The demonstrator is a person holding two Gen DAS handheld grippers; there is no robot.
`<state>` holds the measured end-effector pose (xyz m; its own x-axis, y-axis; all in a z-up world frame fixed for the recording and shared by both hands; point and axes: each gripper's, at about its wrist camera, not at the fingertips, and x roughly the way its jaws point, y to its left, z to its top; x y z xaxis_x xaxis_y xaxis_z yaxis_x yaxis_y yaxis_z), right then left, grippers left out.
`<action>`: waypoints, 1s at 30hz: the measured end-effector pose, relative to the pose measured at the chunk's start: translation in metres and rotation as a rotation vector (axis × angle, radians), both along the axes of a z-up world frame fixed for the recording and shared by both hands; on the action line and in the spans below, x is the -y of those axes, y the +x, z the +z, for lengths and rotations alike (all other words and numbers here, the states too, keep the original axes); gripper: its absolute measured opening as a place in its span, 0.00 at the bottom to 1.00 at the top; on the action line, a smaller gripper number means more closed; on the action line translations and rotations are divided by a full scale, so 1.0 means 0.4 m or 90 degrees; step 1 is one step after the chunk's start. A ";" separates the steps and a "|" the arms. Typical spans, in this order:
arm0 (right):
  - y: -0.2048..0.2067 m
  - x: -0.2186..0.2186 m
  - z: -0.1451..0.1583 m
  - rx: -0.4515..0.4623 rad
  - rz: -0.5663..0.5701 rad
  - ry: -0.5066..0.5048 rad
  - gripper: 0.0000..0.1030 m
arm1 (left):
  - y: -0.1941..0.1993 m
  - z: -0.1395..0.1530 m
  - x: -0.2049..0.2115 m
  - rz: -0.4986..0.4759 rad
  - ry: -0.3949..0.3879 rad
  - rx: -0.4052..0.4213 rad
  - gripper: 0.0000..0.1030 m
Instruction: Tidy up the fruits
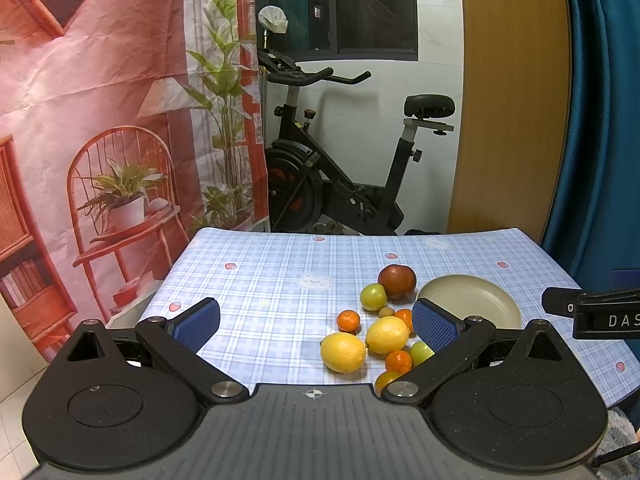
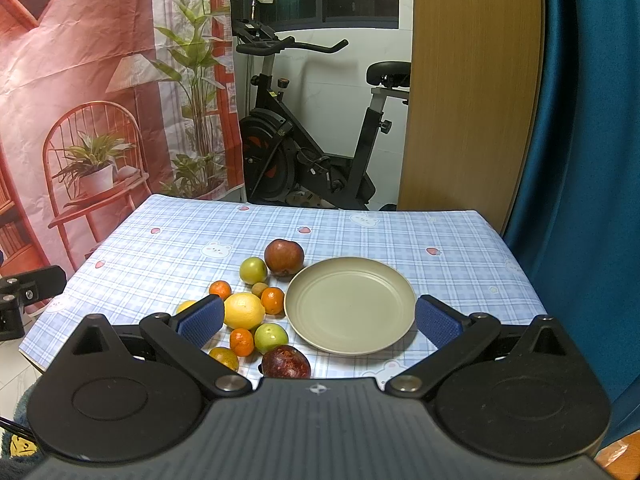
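A pile of fruit lies on the checked tablecloth: two lemons (image 1: pixel 343 352) (image 2: pixel 244 310), small oranges (image 2: pixel 241 341), green fruits (image 2: pixel 253 270), a dark red apple (image 2: pixel 284 257) at the back and a dark red fruit (image 2: pixel 286 362) at the front. An empty beige plate (image 2: pixel 350 305) (image 1: pixel 472 298) sits just right of the pile. My left gripper (image 1: pixel 316 322) is open and empty, above the table's near edge, left of the fruit. My right gripper (image 2: pixel 320 322) is open and empty, held before the plate.
The table (image 2: pixel 400 232) is small, with edges close on all sides. An exercise bike (image 2: pixel 312 128) stands behind it. A printed backdrop (image 2: pixel 80 100) hangs at the left, a blue curtain (image 2: pixel 580 160) at the right.
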<state>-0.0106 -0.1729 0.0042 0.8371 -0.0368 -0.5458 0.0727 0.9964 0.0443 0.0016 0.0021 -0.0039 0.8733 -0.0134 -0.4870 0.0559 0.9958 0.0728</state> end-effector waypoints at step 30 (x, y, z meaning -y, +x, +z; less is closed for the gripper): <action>0.007 -0.002 -0.018 -0.015 0.004 0.011 1.00 | 0.003 0.000 -0.006 -0.005 -0.002 -0.014 1.00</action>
<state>-0.0077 -0.1720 -0.0029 0.8241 -0.0218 -0.5660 0.0678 0.9959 0.0603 0.0027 0.0046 -0.0041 0.8622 -0.0218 -0.5061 0.0657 0.9954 0.0690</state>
